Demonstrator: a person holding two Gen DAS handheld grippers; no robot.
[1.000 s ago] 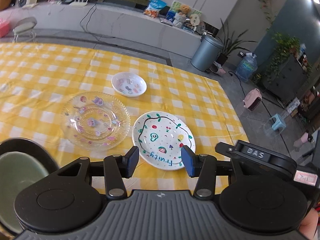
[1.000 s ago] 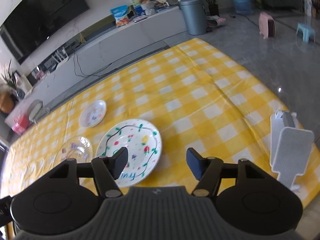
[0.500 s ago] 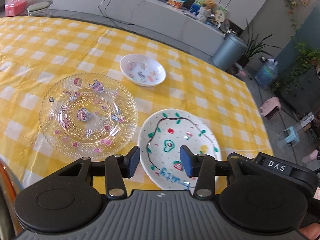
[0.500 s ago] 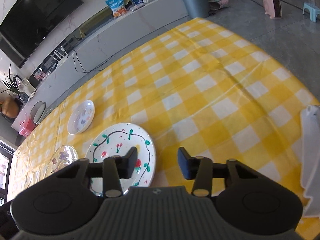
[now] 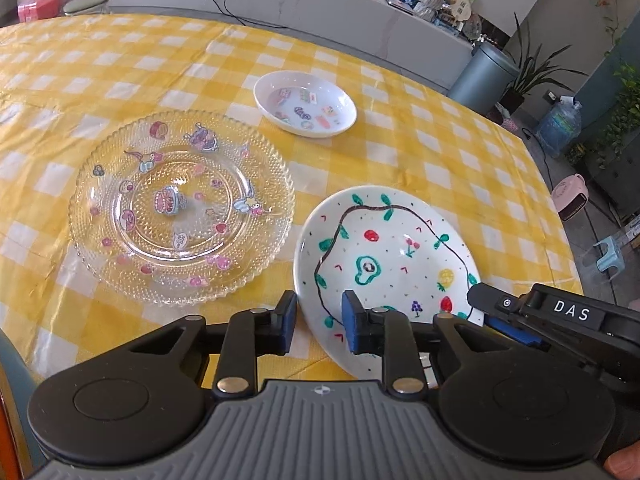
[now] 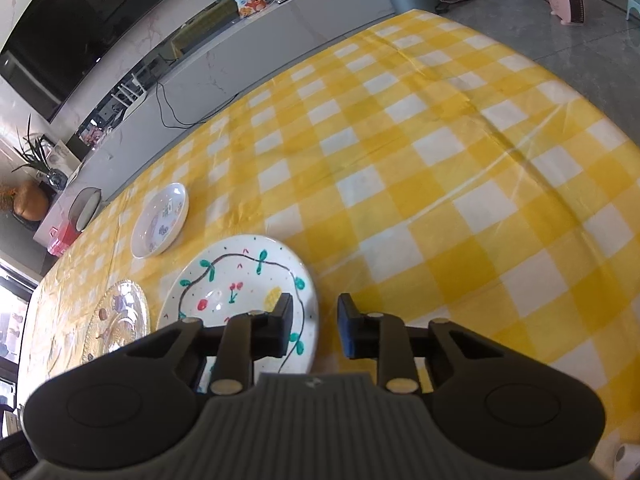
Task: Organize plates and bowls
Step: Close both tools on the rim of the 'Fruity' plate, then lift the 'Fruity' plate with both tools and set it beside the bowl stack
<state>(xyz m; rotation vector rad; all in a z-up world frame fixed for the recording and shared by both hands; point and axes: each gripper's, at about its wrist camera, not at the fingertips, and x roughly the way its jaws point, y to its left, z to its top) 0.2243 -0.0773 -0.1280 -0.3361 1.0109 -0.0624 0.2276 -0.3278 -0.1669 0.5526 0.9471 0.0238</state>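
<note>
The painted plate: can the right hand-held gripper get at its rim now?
Probably yes. The right hand-held gripper is open, its jaws either side of the painted plate's near rim, and nothing lies between them. The glass plate sits apart.

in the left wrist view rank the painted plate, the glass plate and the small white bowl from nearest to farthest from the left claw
1. Painted plate: its near rim sits between the left claw's fingers, slightly right.
2. Glass plate: ahead on the left.
3. Small white bowl: farthest, straight ahead, beyond both plates.
</note>
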